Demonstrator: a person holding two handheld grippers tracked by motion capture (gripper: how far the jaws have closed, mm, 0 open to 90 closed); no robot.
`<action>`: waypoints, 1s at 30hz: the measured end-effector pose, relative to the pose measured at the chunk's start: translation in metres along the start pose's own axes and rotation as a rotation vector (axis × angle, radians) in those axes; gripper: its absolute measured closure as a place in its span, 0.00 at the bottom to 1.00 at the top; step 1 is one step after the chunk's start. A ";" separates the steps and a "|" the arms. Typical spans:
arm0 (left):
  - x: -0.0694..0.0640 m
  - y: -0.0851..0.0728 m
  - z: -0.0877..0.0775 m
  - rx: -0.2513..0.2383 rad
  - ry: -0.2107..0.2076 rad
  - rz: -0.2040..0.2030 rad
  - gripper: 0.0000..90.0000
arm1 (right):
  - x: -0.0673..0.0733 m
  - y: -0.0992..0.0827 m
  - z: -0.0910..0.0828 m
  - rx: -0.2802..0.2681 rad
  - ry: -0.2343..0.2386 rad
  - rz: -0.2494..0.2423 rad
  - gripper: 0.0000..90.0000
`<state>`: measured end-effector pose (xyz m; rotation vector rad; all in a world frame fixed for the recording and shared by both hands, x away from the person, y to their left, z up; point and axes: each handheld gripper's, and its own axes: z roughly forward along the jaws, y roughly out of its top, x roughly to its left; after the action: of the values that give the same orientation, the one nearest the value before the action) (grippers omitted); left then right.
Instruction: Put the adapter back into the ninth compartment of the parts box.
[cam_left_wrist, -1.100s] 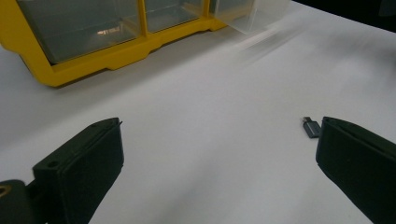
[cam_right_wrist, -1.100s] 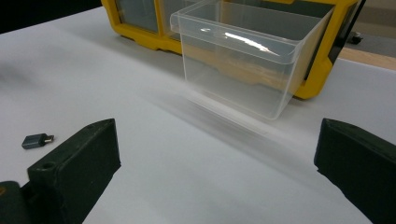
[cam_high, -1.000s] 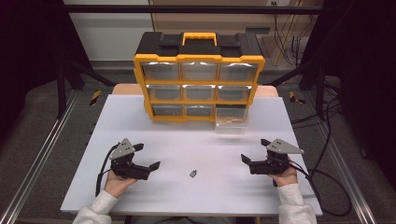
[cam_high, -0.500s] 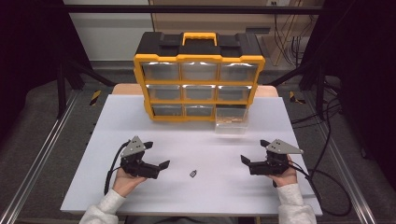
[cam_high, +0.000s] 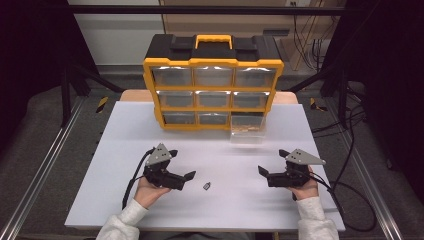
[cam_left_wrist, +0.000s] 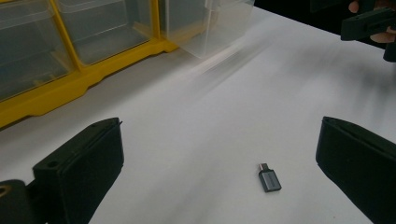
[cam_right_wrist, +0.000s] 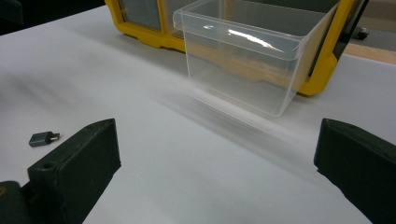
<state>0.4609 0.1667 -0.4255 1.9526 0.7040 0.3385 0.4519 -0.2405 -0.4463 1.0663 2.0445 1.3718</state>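
We hold the left tongs (cam_high: 186, 178) low over the white desk (cam_high: 125, 150), and their jaws stand wide apart with nothing between them. Just ahead of these tongs, a little toward the right jaw in the left gripper view, lies the small grey adapter (cam_left_wrist: 269, 179) flat on the desk; it touches neither jaw. Its metal plug end points away from the tongs. In the high view the adapter (cam_high: 206, 186) lies just beside the tips of the left tongs and well apart from the right tongs (cam_high: 264, 172).

The right tongs are also wide, and they hold nothing. They rest near the desk, their tips turned toward the left tongs. Ahead of them stands the clear drawer (cam_right_wrist: 252, 56), pulled out from the yellow organizer (cam_high: 214, 65) at its lower right compartment. The organizer stands at the far edge of the desk, well beyond both tongs.
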 end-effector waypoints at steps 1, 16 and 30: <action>-0.001 0.000 0.002 0.003 -0.001 0.001 0.00 | 0.000 0.000 0.000 0.002 0.000 -0.001 0.01; -0.012 -0.002 0.022 0.042 -0.015 0.009 0.00 | -0.001 0.000 0.000 0.000 0.003 0.000 0.01; -0.021 -0.013 0.036 0.102 -0.021 0.013 0.00 | -0.001 0.000 0.000 0.000 0.006 0.003 0.01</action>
<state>0.4584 0.1328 -0.4527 2.0554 0.7074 0.2943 0.4520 -0.2415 -0.4464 1.0667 2.0485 1.3778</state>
